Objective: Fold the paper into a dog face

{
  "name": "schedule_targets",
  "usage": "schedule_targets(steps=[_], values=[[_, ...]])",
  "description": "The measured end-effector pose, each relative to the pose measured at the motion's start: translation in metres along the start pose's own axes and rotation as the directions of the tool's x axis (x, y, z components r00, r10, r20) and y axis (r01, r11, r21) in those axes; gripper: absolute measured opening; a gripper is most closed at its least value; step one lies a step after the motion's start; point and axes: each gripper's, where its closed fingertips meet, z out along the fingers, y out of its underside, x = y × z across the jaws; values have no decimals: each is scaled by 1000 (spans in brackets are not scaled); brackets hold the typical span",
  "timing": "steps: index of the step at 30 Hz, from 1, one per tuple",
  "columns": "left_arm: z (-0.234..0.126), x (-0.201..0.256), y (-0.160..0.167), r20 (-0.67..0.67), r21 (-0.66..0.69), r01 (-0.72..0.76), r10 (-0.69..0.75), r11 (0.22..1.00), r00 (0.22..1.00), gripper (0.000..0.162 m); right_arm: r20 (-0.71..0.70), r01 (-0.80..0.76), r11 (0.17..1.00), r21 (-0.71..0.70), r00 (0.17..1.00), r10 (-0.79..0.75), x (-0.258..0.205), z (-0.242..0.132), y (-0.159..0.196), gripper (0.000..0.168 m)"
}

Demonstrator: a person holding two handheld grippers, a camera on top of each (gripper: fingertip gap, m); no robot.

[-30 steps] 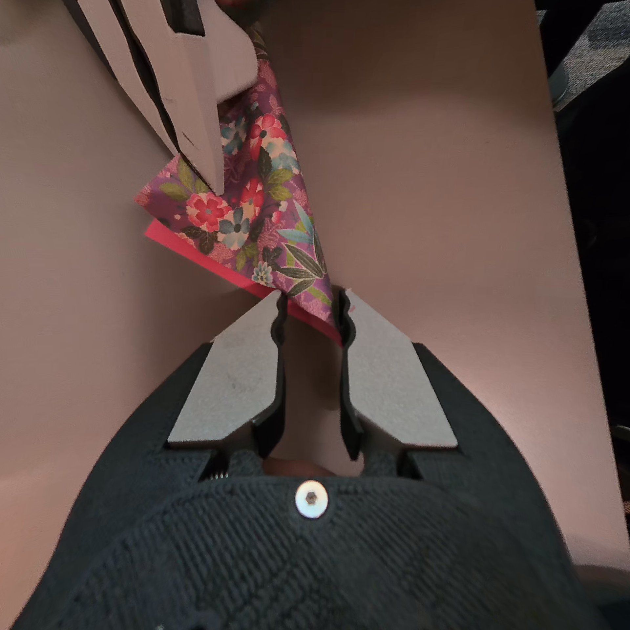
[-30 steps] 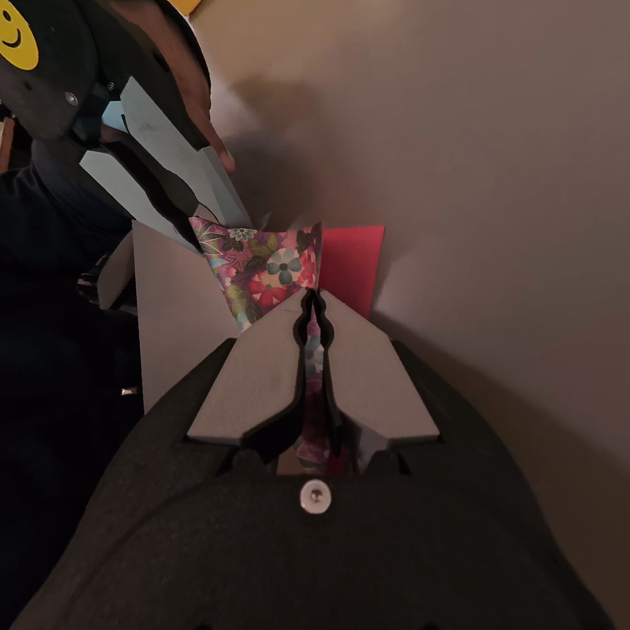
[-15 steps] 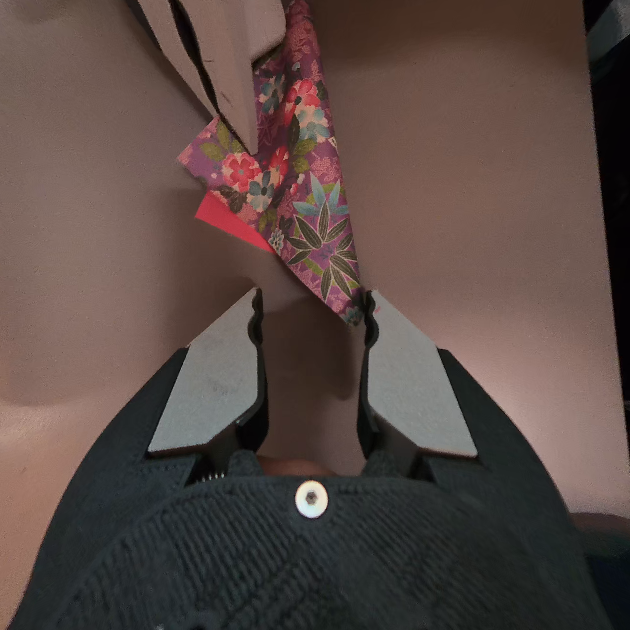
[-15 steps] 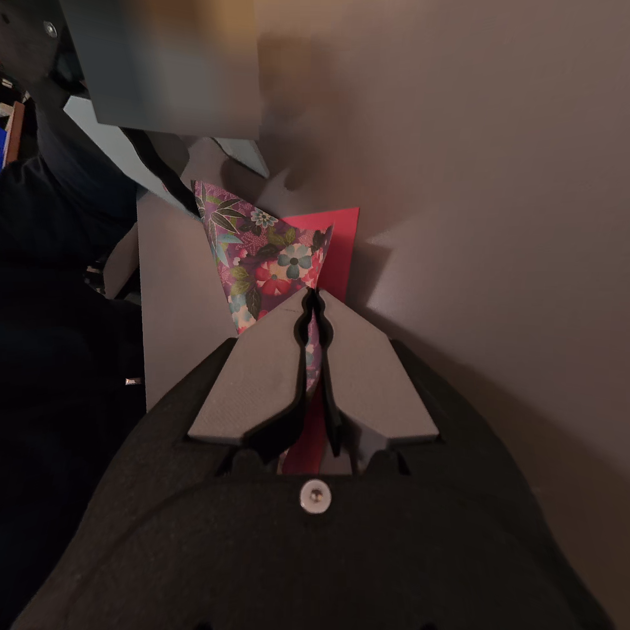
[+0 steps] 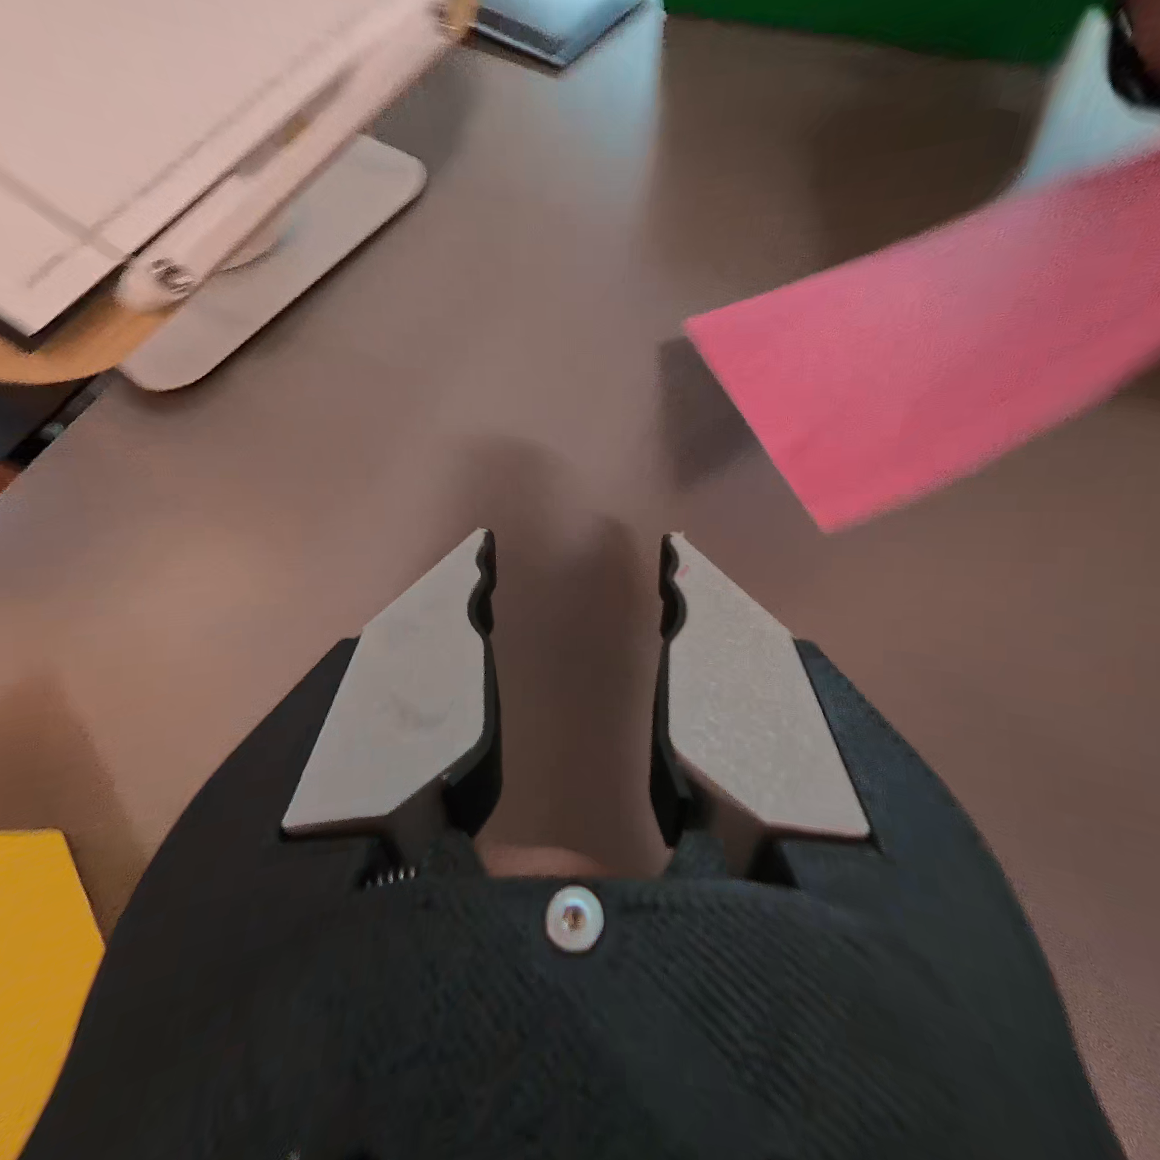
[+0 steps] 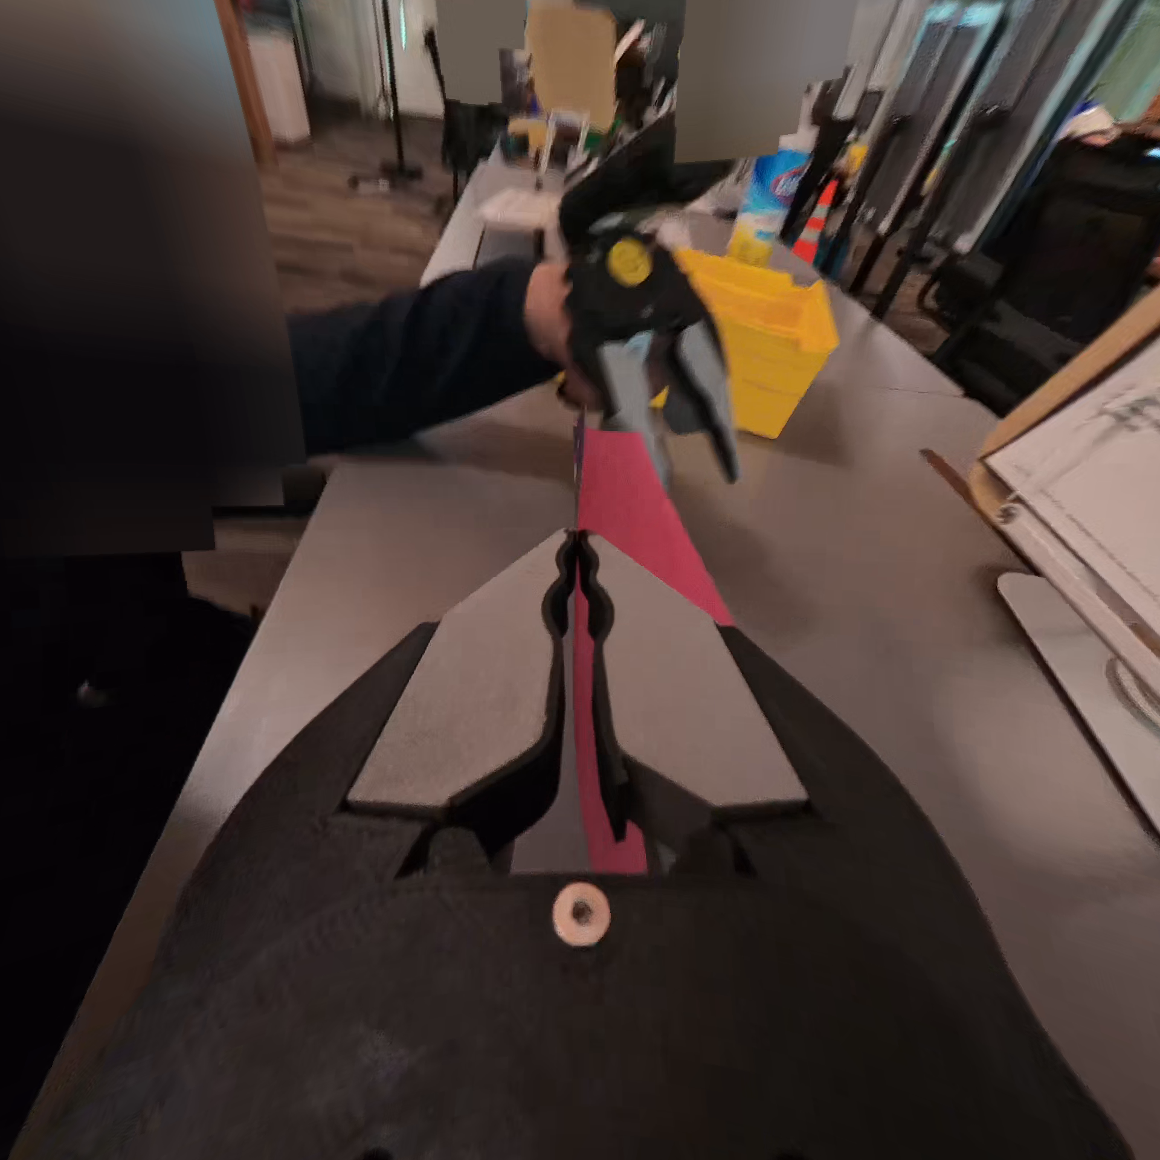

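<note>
The paper [image 6: 628, 515] is red on one side and purple floral on the other. My right gripper [image 6: 579, 533] is shut on it and holds it edge-on above the table, red side showing. In the left wrist view the paper [image 5: 941, 364] is a blurred red sheet at the upper right, clear of the fingers. My left gripper [image 5: 577, 546] is open and empty over the brown table [image 5: 502, 376]. It also shows in the right wrist view [image 6: 665, 389], held by a hand in a dark sleeve, just beyond the paper's far end.
A yellow bin [image 6: 772, 339] stands at the back of the table. A flat monitor base [image 5: 282, 263] and a pale framed board [image 6: 1079, 452] lie to one side. A yellow object [image 5: 31, 941] sits at the left wrist view's lower left edge. Across from one pair of fingers to the other is roughly 20 cm.
The left gripper has drawn away from the paper's floral corner and stays open. The right gripper has lifted and turned the paper, so the red side now faces out. Both views swung up.
</note>
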Motion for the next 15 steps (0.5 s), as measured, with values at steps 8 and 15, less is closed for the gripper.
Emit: schedule_targets(steps=[8,15], values=[[3,32,-6,-206,15,80,-75,997,976,49,208,49,918,-393,977,36,-60,39,86,56],[34,88,23,-277,-180,-208,154,961,948,50,-103,-308,923,-232,951,292,32,11,72,42]])
